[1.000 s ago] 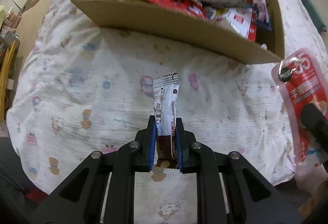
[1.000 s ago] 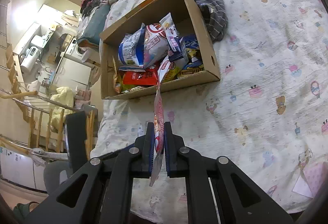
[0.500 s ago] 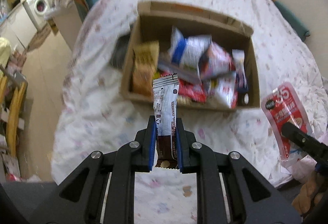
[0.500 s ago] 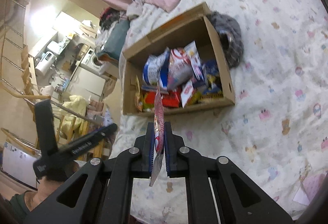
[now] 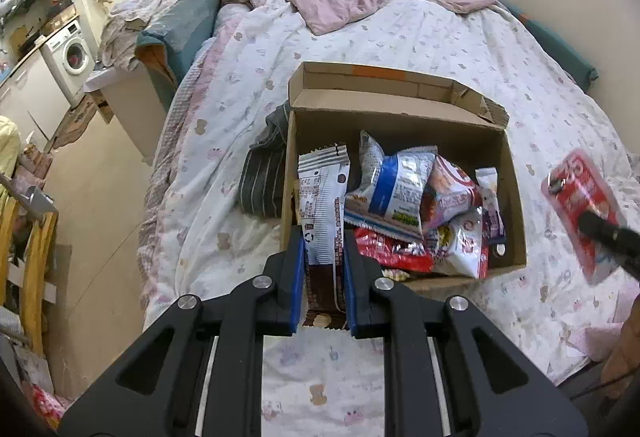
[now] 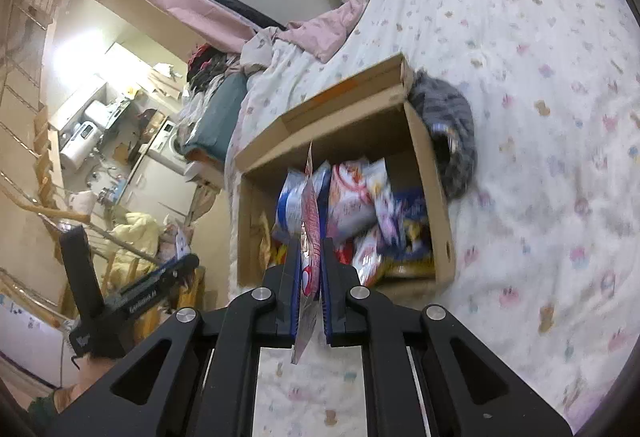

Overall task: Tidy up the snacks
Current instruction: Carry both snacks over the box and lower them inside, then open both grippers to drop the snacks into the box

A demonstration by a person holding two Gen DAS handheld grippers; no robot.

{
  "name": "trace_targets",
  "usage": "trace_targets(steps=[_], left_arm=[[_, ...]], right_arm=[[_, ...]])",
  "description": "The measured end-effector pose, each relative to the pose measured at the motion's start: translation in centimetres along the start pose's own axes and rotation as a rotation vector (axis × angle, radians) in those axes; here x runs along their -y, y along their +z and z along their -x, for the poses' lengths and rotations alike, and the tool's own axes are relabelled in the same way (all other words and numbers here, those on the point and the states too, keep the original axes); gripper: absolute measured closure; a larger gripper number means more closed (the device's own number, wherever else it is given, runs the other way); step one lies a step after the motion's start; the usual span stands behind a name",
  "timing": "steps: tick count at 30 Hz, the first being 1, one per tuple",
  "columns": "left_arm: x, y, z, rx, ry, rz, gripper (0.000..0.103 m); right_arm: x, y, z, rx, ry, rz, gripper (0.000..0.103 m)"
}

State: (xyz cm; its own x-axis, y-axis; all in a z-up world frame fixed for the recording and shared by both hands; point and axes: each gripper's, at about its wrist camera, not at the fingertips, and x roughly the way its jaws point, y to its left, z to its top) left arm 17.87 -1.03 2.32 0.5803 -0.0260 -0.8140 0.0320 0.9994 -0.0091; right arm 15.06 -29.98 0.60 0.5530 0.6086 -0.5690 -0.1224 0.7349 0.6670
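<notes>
Evidently mid-carry. Left gripper (image 5: pixel 322 257) jaws pinched a white-and-brown snack bar wrapper (image 5: pixel 323 205), upright, over the cardboard box's (image 5: pixel 516 205) near-left corner, at about 7 o'clock. Right gripper (image 6: pixel 311 269) jaws clamped edge-on a thin red snack pouch (image 6: pixel 311 213), off the box's right side at about 3 o'clock. Box sat on the patterned bed sheet (image 5: pixel 460 37), already heaped with packets. Next move likely called for carrying each over the opening, then releasing.

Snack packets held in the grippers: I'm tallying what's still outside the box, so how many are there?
2: a brown-and-white bar clamped in the left gripper, and a red pouch clamped in the right gripper.
</notes>
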Motion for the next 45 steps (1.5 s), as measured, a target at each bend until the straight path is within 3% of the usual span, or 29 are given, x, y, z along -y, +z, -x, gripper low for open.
trace_targets(steps=[8,13,20,25,32,40,41,44,45], left_arm=[[1.1,2.3,-2.9,0.013,-0.09,0.006,0.089],[3.1,1.5,-5.0,0.006,-0.117,-0.053,0.089],[4.4,1.4,-5.9,-0.03,-0.159,-0.061,0.089],[5.0,1.3,-6.0,-0.027,-0.14,-0.101,0.089],[5.0,0.9,-6.6,-0.064,-0.154,-0.094,0.088],[5.4,0.5,-6.8,-0.066,-0.138,-0.115,0.088],[5.5,0.4,-6.8,-0.064,-0.136,-0.12,0.088],[5.6,0.4,-6.7,-0.058,-0.122,-0.131,0.084],[5.5,0.4,-6.7,-0.058,-0.122,-0.13,0.076]], right_arm=[[0.6,4.4,-2.5,0.04,-0.146,0.039,0.094],[2.2,4.0,-4.4,0.035,-0.247,0.068,0.094],[2.8,4.1,-6.9,0.006,-0.271,0.066,0.094],[2.9,3.9,-8.5,-0.039,-0.278,0.057,0.094],[2.1,2.8,-10.4,-0.09,-0.369,0.132,0.094],[2.3,2.7,-10.5,-0.098,-0.346,0.114,0.093],[2.3,2.7,-10.4,-0.094,-0.344,0.116,0.089],[2.2,3.0,-10.0,-0.078,-0.349,0.121,0.089],[2.1,3.0,-9.8,-0.074,-0.344,0.122,0.089]])
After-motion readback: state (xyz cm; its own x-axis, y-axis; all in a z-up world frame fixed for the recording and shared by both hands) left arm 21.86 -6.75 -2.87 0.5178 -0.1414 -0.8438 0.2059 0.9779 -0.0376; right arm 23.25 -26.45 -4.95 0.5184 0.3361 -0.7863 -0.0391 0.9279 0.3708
